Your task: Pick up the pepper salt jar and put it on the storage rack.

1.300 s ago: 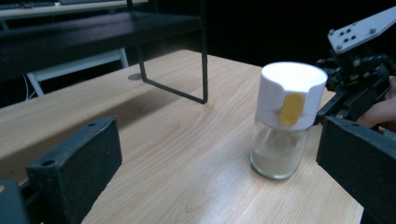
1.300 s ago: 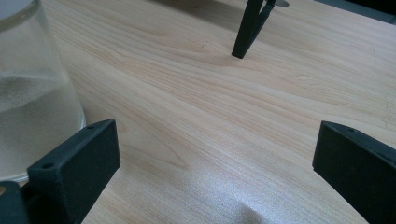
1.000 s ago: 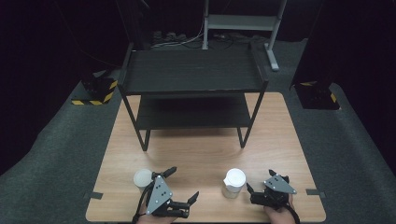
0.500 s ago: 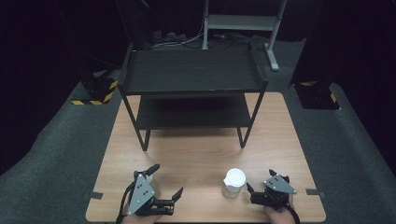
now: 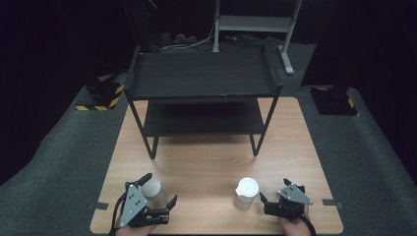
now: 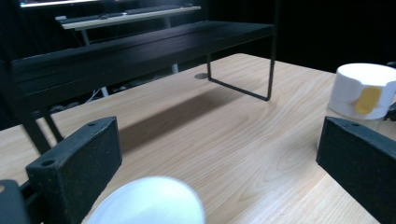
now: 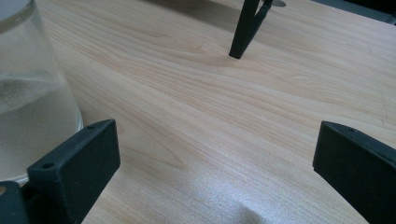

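Left cup (image 5: 151,191) stands upright on the desk (image 5: 211,167) at the 7 o'clock corner of the high view, between the spread jaws of the left gripper (image 5: 158,191); contact cannot be confirmed. In the left gripper view its white top (image 6: 150,201) sits low between both jaws. Right cup (image 5: 246,192), clear with a white lid, stands at 5 o'clock, just beside the right gripper (image 5: 273,192), whose jaws are released and hold nothing. The right gripper view places this cup (image 7: 32,88) outside the jaw at 9 o'clock. A black shelf rack (image 5: 201,81) stands at 12 o'clock.
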`<action>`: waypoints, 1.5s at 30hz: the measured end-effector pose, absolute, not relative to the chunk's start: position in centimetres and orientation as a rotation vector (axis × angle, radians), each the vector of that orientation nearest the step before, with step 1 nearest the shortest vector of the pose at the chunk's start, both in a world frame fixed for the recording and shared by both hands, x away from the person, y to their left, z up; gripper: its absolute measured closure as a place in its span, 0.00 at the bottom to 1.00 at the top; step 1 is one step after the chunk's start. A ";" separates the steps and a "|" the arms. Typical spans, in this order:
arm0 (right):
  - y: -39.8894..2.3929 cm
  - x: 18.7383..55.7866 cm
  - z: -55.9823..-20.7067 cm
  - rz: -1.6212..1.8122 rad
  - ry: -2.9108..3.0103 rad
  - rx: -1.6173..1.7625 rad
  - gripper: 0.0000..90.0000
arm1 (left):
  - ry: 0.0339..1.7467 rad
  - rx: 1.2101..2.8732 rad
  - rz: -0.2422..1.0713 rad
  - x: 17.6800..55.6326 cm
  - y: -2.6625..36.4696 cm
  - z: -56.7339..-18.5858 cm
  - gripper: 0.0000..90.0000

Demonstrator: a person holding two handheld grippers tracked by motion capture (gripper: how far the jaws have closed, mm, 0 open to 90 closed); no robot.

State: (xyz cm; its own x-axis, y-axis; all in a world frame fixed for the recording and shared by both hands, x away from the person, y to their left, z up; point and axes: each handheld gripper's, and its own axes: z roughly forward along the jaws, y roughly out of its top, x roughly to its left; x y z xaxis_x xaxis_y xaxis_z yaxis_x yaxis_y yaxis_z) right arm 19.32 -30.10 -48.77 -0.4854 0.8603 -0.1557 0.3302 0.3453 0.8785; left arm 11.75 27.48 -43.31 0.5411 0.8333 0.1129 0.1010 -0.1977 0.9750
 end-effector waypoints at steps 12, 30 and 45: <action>-30.1 19.3 -48.8 1.090 1.985 1.041 0.00 | 0.850 1.625 0.828 11.2 29.0 -45.3 0.01; -30.1 19.3 -48.8 1.091 1.984 1.037 0.00 | 0.909 1.609 0.785 11.9 29.8 -47.8 0.02; -30.2 19.3 -48.8 1.096 1.986 1.040 0.00 | 0.931 1.605 0.728 12.5 30.7 -49.0 0.17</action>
